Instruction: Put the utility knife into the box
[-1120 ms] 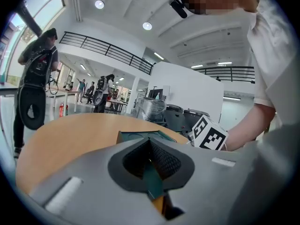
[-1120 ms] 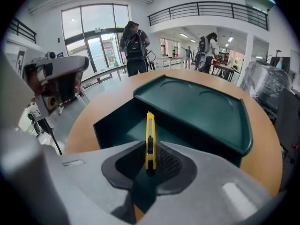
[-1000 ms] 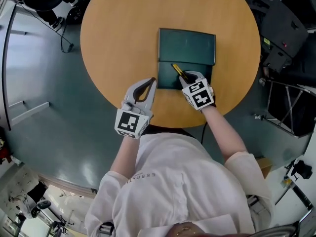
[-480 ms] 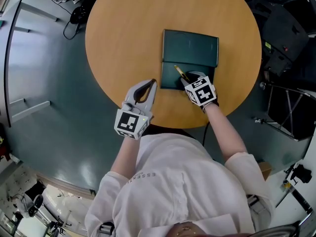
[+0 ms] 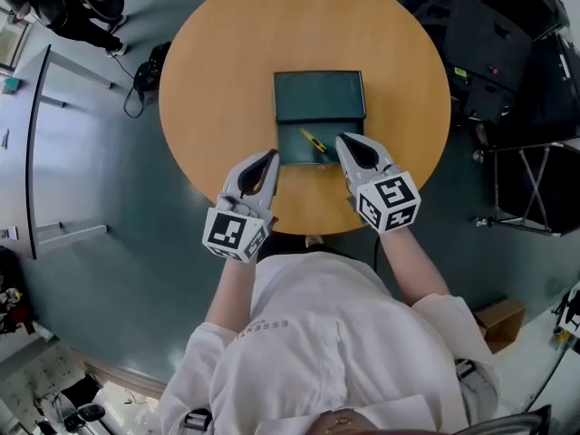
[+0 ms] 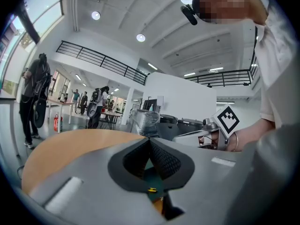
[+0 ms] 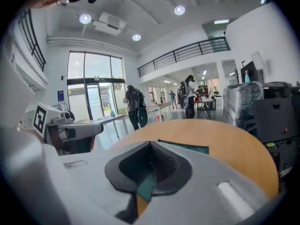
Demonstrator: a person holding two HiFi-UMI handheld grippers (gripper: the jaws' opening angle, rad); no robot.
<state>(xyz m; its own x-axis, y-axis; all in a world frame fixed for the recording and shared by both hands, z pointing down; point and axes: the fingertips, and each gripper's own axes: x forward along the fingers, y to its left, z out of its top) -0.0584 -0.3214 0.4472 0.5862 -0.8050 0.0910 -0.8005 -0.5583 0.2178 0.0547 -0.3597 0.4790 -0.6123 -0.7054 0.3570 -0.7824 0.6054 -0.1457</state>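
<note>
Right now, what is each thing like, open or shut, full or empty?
box: open, lid folded back
utility knife: lying inside the box, not held
left gripper: fingers shut, empty
right gripper: fingers just closed shut, empty

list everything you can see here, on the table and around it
table: one, round, tan wood, centre
box: one, dark green, open, mid-table, lid behind the tray
knife: one, yellow and black, in the box's tray
black equipment: several pieces, floor right of the table
carton: one, brown, floor, lower right
bystanders: several, dark clothes, far beyond the table
left gripper: grey, shut, empty, left of the box
right gripper: grey, shut, empty, at the tray's right side
shirt: white, bottom
</note>
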